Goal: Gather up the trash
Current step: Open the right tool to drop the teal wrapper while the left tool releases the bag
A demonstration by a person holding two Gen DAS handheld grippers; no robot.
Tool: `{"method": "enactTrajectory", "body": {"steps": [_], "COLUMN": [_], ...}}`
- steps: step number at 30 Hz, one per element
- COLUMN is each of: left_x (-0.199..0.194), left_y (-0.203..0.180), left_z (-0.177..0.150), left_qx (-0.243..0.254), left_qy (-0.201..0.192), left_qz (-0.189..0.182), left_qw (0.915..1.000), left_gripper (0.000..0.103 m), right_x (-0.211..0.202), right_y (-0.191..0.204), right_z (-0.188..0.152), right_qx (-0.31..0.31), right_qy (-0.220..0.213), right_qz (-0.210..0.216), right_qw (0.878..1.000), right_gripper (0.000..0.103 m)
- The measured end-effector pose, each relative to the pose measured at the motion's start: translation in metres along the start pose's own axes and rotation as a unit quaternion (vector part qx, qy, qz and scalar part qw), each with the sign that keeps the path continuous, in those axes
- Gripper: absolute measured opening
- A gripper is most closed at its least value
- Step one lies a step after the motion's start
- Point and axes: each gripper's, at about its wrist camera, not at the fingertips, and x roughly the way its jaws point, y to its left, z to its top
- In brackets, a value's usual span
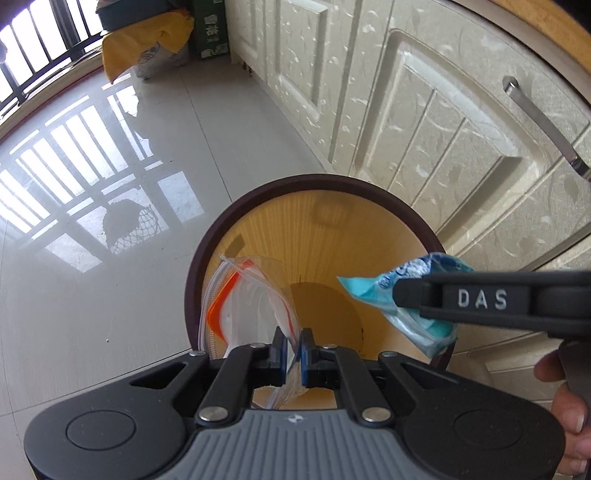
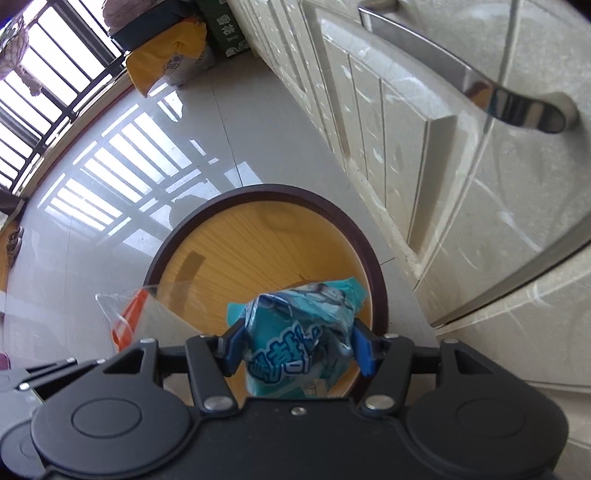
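Note:
A round bin [image 1: 207, 254] with a dark brown rim and a yellow wood-look inside stands on the floor below both grippers; the right wrist view shows the bin [image 2: 376, 280] too. My left gripper [image 1: 293, 341] is shut on a clear zip bag with an orange strip [image 1: 236, 295], which hangs over the bin's left side. My right gripper [image 2: 297, 345] is shut on a crumpled teal wrapper [image 2: 295, 325], held over the bin mouth. In the left wrist view the right gripper [image 1: 402, 295] enters from the right with the teal wrapper [image 1: 373, 288].
Cream embossed cabinet doors [image 1: 424, 122] with a metal handle [image 1: 543, 125] stand close on the right. Glossy grey floor tiles [image 1: 110, 206] spread to the left. A yellow sack [image 1: 144, 48] and a green box [image 1: 212, 29] sit far back by a barred window [image 2: 55, 81]. A hand [image 1: 569, 402] holds the right gripper.

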Motion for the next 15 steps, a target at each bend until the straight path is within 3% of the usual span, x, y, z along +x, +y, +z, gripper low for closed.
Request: {"method": "enactTrajectory", "body": {"steps": [7,15], "left_x": [0.0051,0.0054], "left_y": [-0.0105,-0.0065], "left_z": [0.0037,0.0046], "left_qx": [0.012,0.012], "left_qy": [0.001,0.0], "left_qz": [-0.002,-0.001], "left_qw": [0.9999,0.9999], "left_gripper": [0.007,0.007], "right_x": [0.0019,0.002], "right_y": [-0.0013,-0.0037], "right_z": [0.0039,0.0074], "right_qx": [0.027,0.036], "right_qy": [-0.004,-0.005], "right_qz": [0.016,0.017], "right_qw": [1.0,0.999], "right_gripper": [0.062,0.079]}}
